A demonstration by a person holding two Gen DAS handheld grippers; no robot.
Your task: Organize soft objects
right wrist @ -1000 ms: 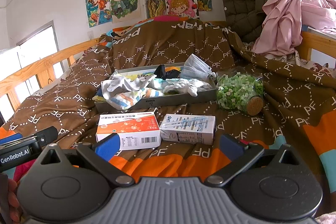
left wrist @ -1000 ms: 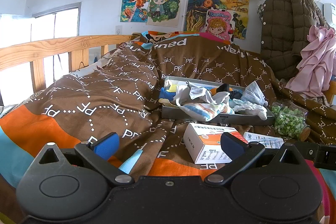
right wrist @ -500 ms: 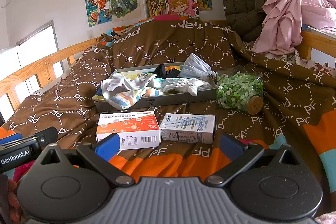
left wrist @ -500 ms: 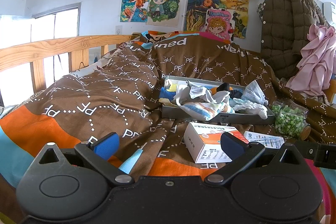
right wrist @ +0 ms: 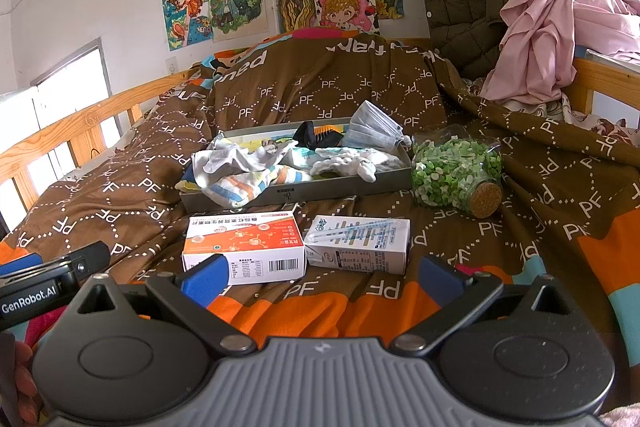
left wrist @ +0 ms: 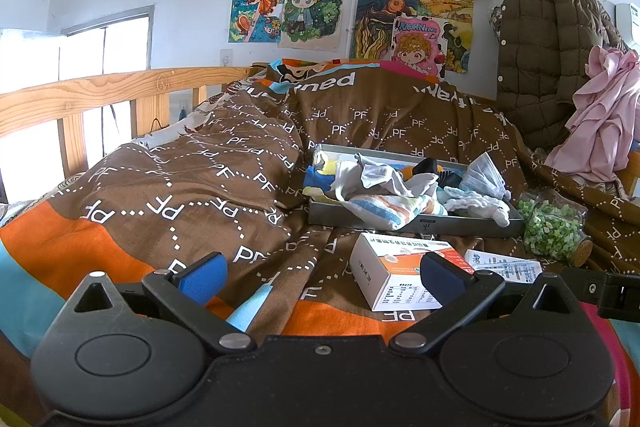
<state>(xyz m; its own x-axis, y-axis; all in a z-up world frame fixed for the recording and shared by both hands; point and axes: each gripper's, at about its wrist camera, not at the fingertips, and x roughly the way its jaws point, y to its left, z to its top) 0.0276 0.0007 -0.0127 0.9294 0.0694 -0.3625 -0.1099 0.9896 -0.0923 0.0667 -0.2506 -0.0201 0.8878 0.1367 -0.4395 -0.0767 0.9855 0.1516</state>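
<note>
Both tools, left point(left wrist: 322, 277) and right point(right wrist: 320, 277), gape; "PF" quilt point(right wrist: 304, 99), box point(right wrist: 244, 243) print unreadable.

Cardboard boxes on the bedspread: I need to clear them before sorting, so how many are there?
2, both in front of the tray: the orange-and-white box on the left, the white carton beside it on the right. None seem hidden.

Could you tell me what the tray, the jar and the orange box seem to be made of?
Tray: probably metal, matte grey, with thin straight walls.
Jar: clear glass or plastic, since the green bits show through, with a cork stopper.
Orange box: printed cardboard, with crisp folded edges and a barcode.
</note>
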